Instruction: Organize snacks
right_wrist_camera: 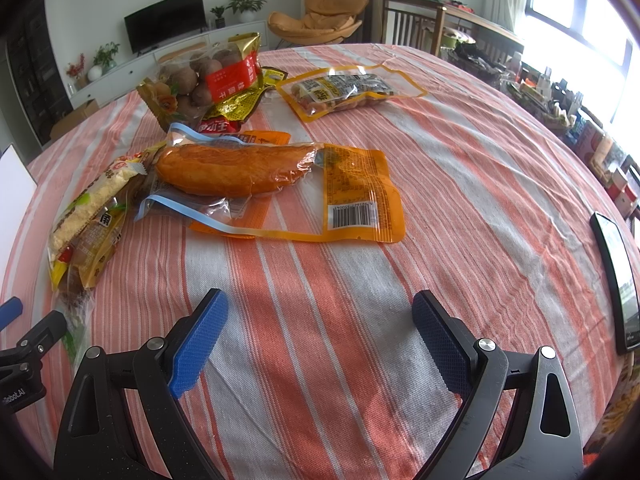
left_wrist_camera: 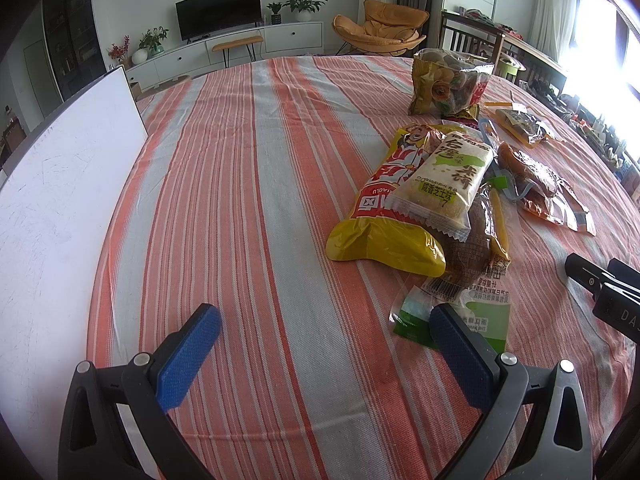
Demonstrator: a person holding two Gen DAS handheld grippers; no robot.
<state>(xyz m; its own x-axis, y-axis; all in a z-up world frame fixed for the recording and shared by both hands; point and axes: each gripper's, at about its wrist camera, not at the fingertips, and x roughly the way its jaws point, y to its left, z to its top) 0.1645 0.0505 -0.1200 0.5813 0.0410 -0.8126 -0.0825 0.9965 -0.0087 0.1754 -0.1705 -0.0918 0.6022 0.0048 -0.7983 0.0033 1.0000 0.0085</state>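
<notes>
I'm looking across a living room with a dark flat television (left_wrist_camera: 218, 10) on a white low cabinet (left_wrist_camera: 224, 50), an orange lounge chair (left_wrist_camera: 380, 28) and bright windows at right; beneath me a woven cloth with orange and grey stripes (left_wrist_camera: 240, 200) covers the table, wrinkled in places. A white flat board (left_wrist_camera: 52, 184) lies ahead-left of my left gripper (left_wrist_camera: 326, 322), whose blue textured pads stand wide apart, holding nothing. Ahead-right of it the snacks are heaped: a yellow glossy bag (left_wrist_camera: 384, 208) with a clear rice-cracker packet (left_wrist_camera: 440, 180) lying on top, and a green-and-clear wrapper (left_wrist_camera: 472, 312) just beside its right finger. My right gripper (right_wrist_camera: 320, 312) is likewise spread and empty over bare cloth; ahead of it lies a clear orange-edged pouch holding a sausage-like piece (right_wrist_camera: 280, 184), farther off a crinkly bag of round brown snacks (right_wrist_camera: 200, 80) and a flat yellow-edged pouch (right_wrist_camera: 348, 88). A black phone (right_wrist_camera: 616, 280) lies to its right.
</notes>
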